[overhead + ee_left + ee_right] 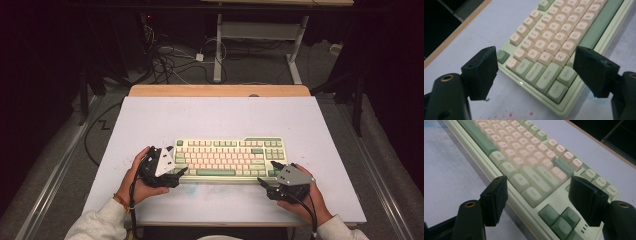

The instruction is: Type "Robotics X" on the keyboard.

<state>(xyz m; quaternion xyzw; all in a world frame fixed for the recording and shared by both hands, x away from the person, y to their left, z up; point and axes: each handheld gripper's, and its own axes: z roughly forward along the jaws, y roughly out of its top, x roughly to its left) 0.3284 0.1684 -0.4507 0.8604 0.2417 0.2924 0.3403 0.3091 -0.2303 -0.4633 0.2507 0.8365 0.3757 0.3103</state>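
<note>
A pale green keyboard [230, 159] lies near the front edge of the tabletop [215, 117], midway between its sides. The left gripper [176, 174] spreads its jaws around the keyboard's front left corner. The right gripper [267, 172] spreads its jaws around the front right corner.

The keyboard [229, 158] is pretty much the only obstacle on the table [215, 117] — it sits toward the near edge. Far half is wide open, with bare strips left and right of it too. The near strip in front is narrow, still passable.
</note>
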